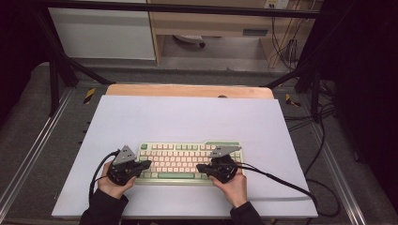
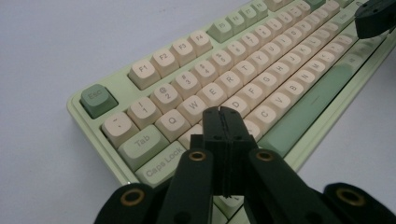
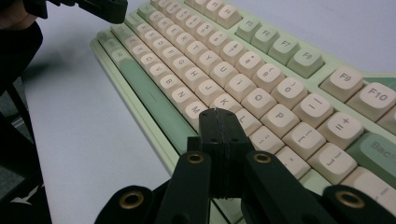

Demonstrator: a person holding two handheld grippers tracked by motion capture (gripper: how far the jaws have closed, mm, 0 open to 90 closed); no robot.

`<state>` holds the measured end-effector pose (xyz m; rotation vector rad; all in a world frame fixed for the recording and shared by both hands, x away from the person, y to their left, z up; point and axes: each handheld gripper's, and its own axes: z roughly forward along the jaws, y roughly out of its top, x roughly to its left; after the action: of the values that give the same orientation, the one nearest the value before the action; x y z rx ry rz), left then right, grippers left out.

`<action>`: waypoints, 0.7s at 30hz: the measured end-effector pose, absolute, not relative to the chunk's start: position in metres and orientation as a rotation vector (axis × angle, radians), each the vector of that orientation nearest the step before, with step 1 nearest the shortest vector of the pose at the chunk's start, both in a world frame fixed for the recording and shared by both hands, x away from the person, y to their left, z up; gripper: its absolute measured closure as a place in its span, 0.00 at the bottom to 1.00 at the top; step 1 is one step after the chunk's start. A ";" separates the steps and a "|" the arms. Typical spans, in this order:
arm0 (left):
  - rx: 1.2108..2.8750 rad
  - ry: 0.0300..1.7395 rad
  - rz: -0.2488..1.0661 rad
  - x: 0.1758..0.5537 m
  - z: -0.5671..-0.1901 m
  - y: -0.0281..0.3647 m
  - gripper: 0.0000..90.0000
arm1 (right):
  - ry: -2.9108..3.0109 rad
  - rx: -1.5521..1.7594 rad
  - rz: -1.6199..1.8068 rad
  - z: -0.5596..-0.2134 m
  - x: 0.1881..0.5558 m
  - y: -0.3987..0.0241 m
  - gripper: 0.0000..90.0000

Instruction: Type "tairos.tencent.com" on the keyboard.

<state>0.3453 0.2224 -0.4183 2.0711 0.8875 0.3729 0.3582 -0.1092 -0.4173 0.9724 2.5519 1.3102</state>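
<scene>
Keyboard (image 1: pixel 187 161) long axis laid left-right; left gripper (image 1: pixel 146 164) poised over left keys, right gripper (image 1: pixel 201 167) over right keys; both pairs of jaws closed, nothing gripped.

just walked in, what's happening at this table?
A person holds a gripper in each hand over a green and cream keyboard that lies on a white table. The left gripper is shut and hangs over the keys near the A and S end. The right gripper is shut too, over the keys near K and L. Neither holds anything; whether either tip presses a key is hard to tell.
</scene>
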 end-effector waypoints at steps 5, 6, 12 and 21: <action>2.071 0.885 0.365 0.345 -0.420 0.223 1.00 | 2.554 0.978 1.281 -0.421 0.360 -0.106 1.00; 2.071 0.883 0.365 0.345 -0.420 0.223 1.00 | 2.555 0.978 1.272 -0.422 0.361 -0.106 1.00; 2.068 0.884 0.366 0.345 -0.420 0.223 1.00 | 2.564 0.986 1.232 -0.428 0.362 -0.104 1.00; 2.075 0.881 0.364 0.346 -0.422 0.221 1.00 | 2.568 0.977 1.215 -0.431 0.362 -0.103 1.00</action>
<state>0.3458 0.2214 -0.4217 2.0753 0.8815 0.3644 0.3622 -0.1033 -0.4305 0.9772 2.5680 1.2146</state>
